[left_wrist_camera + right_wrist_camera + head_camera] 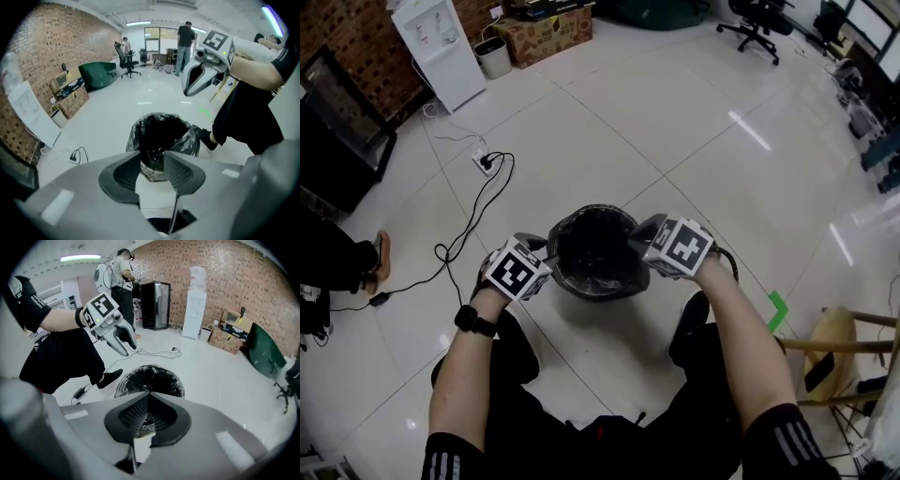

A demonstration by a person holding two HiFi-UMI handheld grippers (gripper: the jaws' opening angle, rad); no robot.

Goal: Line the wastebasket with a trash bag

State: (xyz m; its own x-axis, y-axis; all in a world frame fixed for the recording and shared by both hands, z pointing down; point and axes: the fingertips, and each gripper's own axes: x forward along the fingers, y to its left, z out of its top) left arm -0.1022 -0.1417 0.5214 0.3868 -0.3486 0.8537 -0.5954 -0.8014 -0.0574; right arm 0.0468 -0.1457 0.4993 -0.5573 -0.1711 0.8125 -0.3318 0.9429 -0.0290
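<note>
The wastebasket (602, 292) stands on the white tile floor (675, 131), just ahead of the person's feet. A black, glossy bag (595, 246) lines it, crinkled, with its edge turned down over the rim. The left claw (153, 157) is raised at one side, jaws apart with nothing in them. The right claw (146, 398), at the other side, is closed together on nothing.

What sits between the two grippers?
The wastebasket, lined with a black trash bag, between the left gripper and right gripper; the head view shows it.
</note>
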